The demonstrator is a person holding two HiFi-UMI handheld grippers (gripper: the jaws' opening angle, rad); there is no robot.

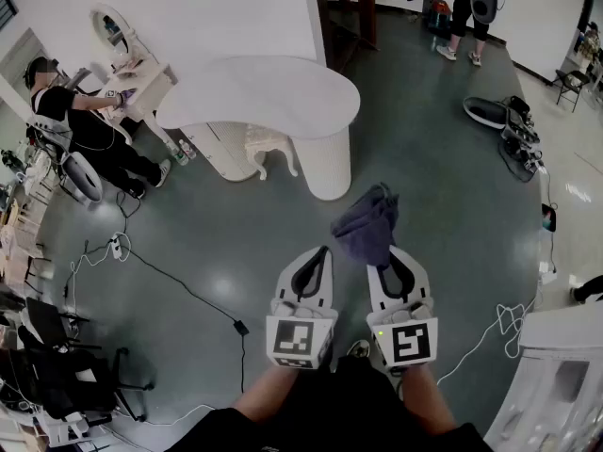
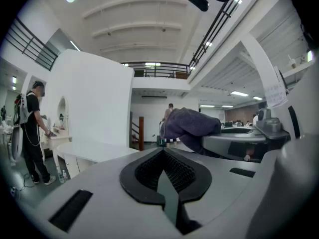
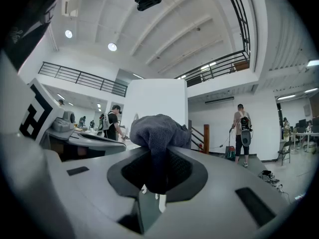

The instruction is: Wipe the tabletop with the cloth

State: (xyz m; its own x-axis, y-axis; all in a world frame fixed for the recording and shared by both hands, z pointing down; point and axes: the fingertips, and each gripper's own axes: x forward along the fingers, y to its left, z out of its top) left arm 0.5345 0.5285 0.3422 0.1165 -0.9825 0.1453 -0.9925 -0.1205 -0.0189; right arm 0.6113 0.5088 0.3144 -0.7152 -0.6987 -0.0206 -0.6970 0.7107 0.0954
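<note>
Grey-green floor point(image 1: 443, 158) everywhere below, with a black cable point(image 1: 179, 285) across it. Ahead, a white counter point(image 1: 273, 92) with a rounded top, well apart from both tools. At far left, a person point(image 1: 80, 121) in black, bent at a small white dressing table point(image 1: 141, 83). Nearer, side by side above the floor: left tool point(image 1: 320, 257), jaws closed together and empty; right tool point(image 1: 384, 257), clamped on the dark purple-grey cloth point(image 1: 369, 219), bunched over its tip, off the counter
</note>
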